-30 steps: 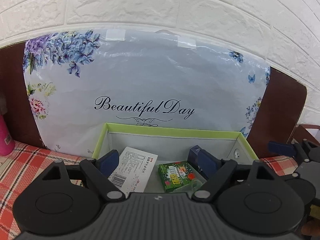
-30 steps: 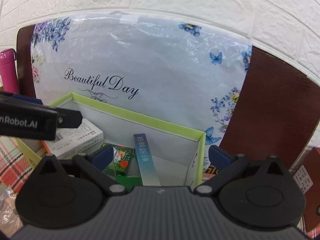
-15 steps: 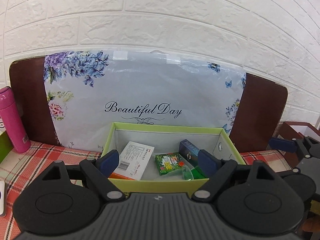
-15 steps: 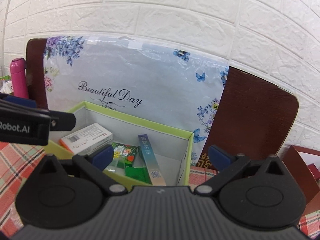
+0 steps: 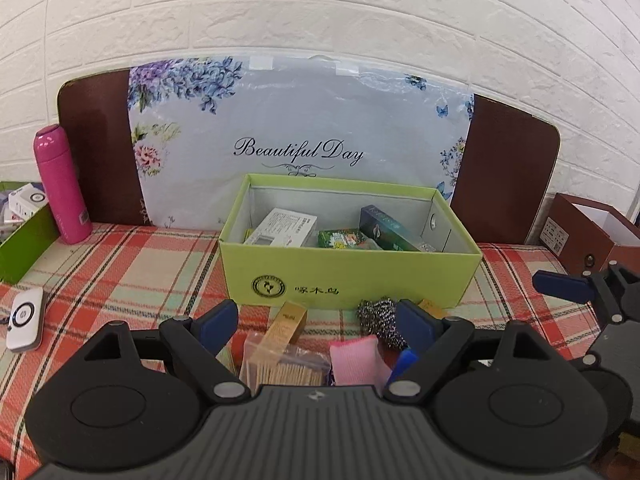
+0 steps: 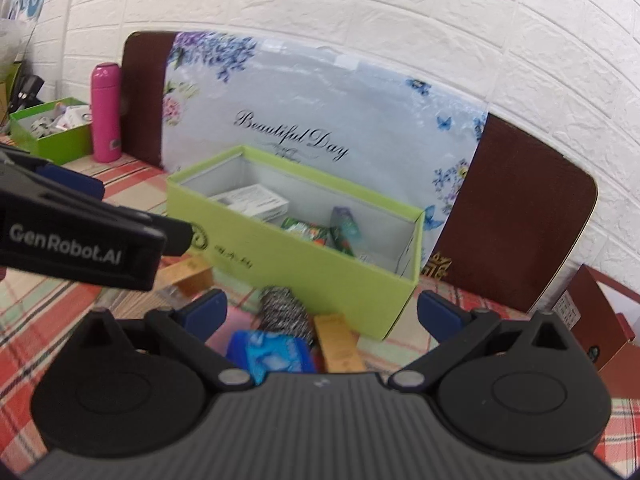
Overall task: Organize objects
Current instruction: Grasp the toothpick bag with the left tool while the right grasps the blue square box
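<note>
A light green box (image 5: pixel 348 268) (image 6: pixel 304 260) stands on the plaid tablecloth and holds a white carton (image 5: pixel 282 227), a green packet (image 5: pixel 344 238) and a dark blue-green carton (image 5: pixel 390 228). In front of it lie a gold carton (image 5: pixel 289 322), a bag of toothpicks (image 5: pixel 286 368), a pink cloth (image 5: pixel 358 360), a steel scourer (image 5: pixel 376 316) (image 6: pixel 286 310) and a blue packet (image 6: pixel 272 354). My left gripper (image 5: pixel 316 322) hangs open over these loose items, nothing between its fingers. My right gripper (image 6: pixel 322 310) is open too, above the scourer and a second gold carton (image 6: pixel 338 346).
A pink bottle (image 5: pixel 62 184) and a darker green box (image 5: pixel 24 236) stand at the left, a white round-buttoned device (image 5: pixel 25 318) lies near the left edge. A brown box (image 5: pixel 588 232) sits at the right. A floral "Beautiful Day" board (image 5: pixel 304 136) leans on the brick wall.
Both grippers have drawn back from over the green box toward the table's front, so the box's front wall and the loose items before it have come into view. Both stay open.
</note>
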Available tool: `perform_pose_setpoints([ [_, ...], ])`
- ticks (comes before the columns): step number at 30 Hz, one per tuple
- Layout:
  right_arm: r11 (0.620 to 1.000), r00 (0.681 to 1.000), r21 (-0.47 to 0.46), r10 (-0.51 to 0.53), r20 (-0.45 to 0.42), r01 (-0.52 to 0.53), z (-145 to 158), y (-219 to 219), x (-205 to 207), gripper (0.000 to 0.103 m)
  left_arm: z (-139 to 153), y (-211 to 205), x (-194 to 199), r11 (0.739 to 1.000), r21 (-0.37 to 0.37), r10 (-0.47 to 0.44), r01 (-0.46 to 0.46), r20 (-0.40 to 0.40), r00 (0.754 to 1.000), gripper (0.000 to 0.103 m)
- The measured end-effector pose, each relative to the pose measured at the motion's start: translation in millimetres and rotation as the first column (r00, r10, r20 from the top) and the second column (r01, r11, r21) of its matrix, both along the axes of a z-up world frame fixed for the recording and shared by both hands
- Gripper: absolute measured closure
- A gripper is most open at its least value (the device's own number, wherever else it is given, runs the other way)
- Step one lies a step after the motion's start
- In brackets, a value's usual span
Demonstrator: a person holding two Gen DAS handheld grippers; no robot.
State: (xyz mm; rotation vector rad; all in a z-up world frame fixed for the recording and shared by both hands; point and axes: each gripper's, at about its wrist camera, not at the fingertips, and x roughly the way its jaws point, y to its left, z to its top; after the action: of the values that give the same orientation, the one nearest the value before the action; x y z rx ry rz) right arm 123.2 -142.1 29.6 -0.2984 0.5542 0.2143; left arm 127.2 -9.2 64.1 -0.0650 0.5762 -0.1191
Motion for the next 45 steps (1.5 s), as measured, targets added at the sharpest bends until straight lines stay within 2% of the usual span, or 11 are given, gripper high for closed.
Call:
perform_pose_setpoints([
  [8,0.999,0.997,0.028,0.017,-0.076,-0.015,-23.7,10.0,-27.1,0.0,-26.3,16.2,-19.2,0.998,-0.028,0.059,-0.062,-0.083,0.995,0.014],
  [13,0.996,0.99,0.081,0.034,-0.135,-0.024,-35.8,14.5,-37.1,0.0,-42.8,25.8,-21.6,0.995,-0.01,0.1,-0.102,-0.121,0.988,0.014],
  [22,0.993,0.976,0.12,0.034,-0.215,-0.008,-59.4,20.1,-40.5,0.0,-66.5,33.9,-14.2,0.994,-0.008,0.103,-0.106,-0.17,0.98,0.014],
  [25,0.988,0.977,0.154,0.06,-0.203,-0.028,-66.9,15.0,-48.0,0.0,-73.7,36.0,-7.9,0.995,-0.002,0.095,-0.097,-0.177,0.98,0.014],
  [28,0.989,0.985,0.149,0.049,-0.166,-0.024,-74.2,10.4,-60.2,0.026,-80.9,39.0,-1.0,0.996,0.001,0.087,-0.088,-0.187,0.978,0.014],
  [32,0.984,0.99,0.18,0.017,-0.14,0.009,-78.9,-3.3,-77.2,0.084,-85.0,41.6,8.1,0.996,0.0,0.084,-0.086,-0.194,0.977,0.014],
  [36,0.969,0.982,0.244,0.021,-0.19,0.027,-80.6,-25.1,-98.4,0.097,-80.8,43.7,5.6,0.997,-0.048,0.054,-0.065,-0.191,0.98,0.014],
  [40,0.967,0.961,0.254,0.074,-0.266,-0.004,-84.3,-38.2,-120.7,0.097,-78.2,35.7,-1.7,0.998,-0.06,-0.012,0.002,-0.17,0.985,0.014],
  [43,0.966,0.976,0.256,0.076,-0.206,-0.021,-67.0,-41.8,-119.6,0.094,-81.5,28.7,4.0,1.0,0.007,-0.006,0.007,-0.141,0.99,0.014],
  [44,0.963,0.983,0.269,0.068,-0.17,-0.02,-59.5,-44.0,-114.2,0.085,-82.7,27.5,8.8,1.0,0.026,0.013,-0.01,-0.143,0.99,0.014],
  [45,0.961,0.988,0.276,0.058,-0.143,-0.017,-51.9,-45.4,-106.1,0.068,-83.5,26.5,13.7,1.0,0.026,0.017,-0.014,-0.147,0.989,0.014],
])
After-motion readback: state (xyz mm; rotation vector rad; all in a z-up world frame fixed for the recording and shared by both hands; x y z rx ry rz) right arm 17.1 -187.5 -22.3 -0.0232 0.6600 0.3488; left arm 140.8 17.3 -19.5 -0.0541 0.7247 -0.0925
